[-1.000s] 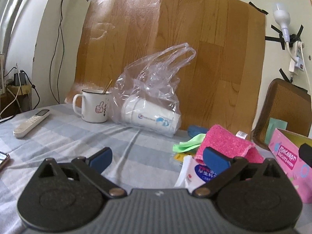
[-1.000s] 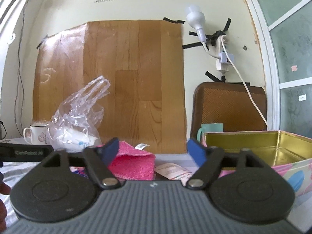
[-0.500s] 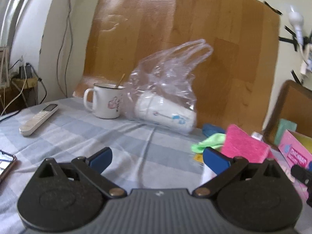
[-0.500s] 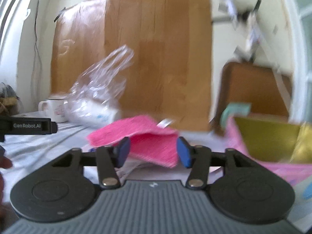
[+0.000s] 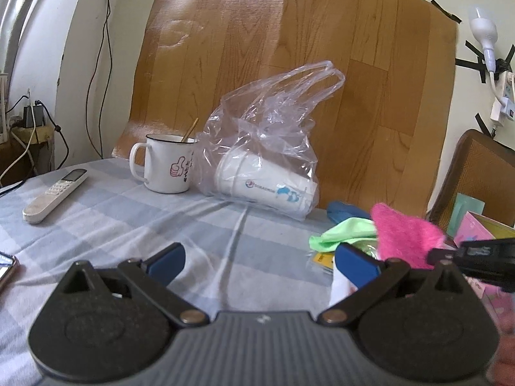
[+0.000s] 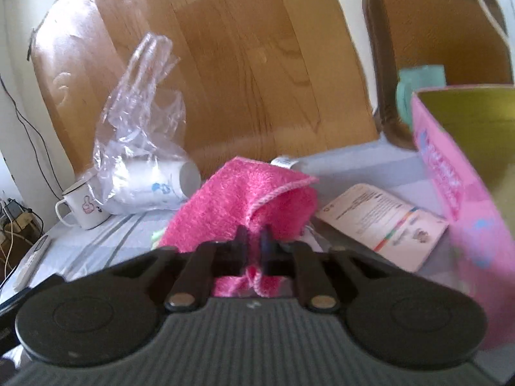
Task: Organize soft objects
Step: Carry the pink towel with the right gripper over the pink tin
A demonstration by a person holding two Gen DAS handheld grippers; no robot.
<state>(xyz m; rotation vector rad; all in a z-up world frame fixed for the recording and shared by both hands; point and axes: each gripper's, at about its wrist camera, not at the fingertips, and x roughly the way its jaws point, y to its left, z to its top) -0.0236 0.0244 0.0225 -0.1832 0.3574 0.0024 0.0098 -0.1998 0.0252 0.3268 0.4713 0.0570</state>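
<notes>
My right gripper [image 6: 254, 241] has its jaws pinched tight on the pink towel [image 6: 244, 199], a fold of it caught between the blue pads while the rest bunches up at 12 o'clock of the jaws, above the counter [image 6: 354, 167]. From my left wrist the same pink towel [image 5: 402, 234] shows at 3 o'clock, with the black body of the right gripper reaching in from the edge just below it. A green cloth [image 5: 344, 230] lies on the counter touching the towel's left side, and a blue object [image 5: 344, 210] sits just behind it.

At 2 o'clock of my right jaws stands the pink tin [image 6: 463, 173], open, its gold inside showing; a printed leaflet [image 6: 383, 225] lies flat between towel and tin.

My left gripper [image 5: 260, 257] holds nothing, jaws spread wide over the checked cloth. At 12 o'clock of it a clear plastic bag [image 5: 267, 135] holds white paper cups [image 5: 264, 186] lying on their side, a white mug [image 5: 167, 167] touching the bag's left. A remote control [image 5: 54, 194] lies at 10 o'clock, well apart.
</notes>
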